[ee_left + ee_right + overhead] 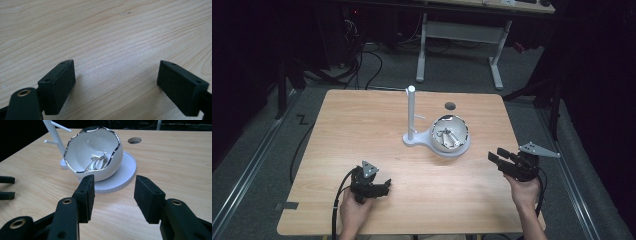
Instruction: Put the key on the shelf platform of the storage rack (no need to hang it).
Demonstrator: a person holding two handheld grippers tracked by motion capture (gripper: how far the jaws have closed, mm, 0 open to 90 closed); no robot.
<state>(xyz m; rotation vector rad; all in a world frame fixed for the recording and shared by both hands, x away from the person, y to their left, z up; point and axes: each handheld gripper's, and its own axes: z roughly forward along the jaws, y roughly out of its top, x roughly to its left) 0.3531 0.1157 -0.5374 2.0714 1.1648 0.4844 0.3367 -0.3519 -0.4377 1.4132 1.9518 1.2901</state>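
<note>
Right gripper [113, 196]: jaws spread, nothing between them, aimed at the bowl [93, 153] just beyond, right of table [362, 125] centre. Inside the bowl, a ring [96, 163] of silvery metal, probably the piece to fetch. Best to tilt down over the wavy rim, clear of its edge, then close slowly on the ring. Beyond, left: stand [411, 112] with pegs. Left gripper [116, 85]: jaws wide, empty, low over bare wood at near left.

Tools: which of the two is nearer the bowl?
The right tool: it points at the bowl, jaws open. The left tool sits farther back over bare table.
</note>
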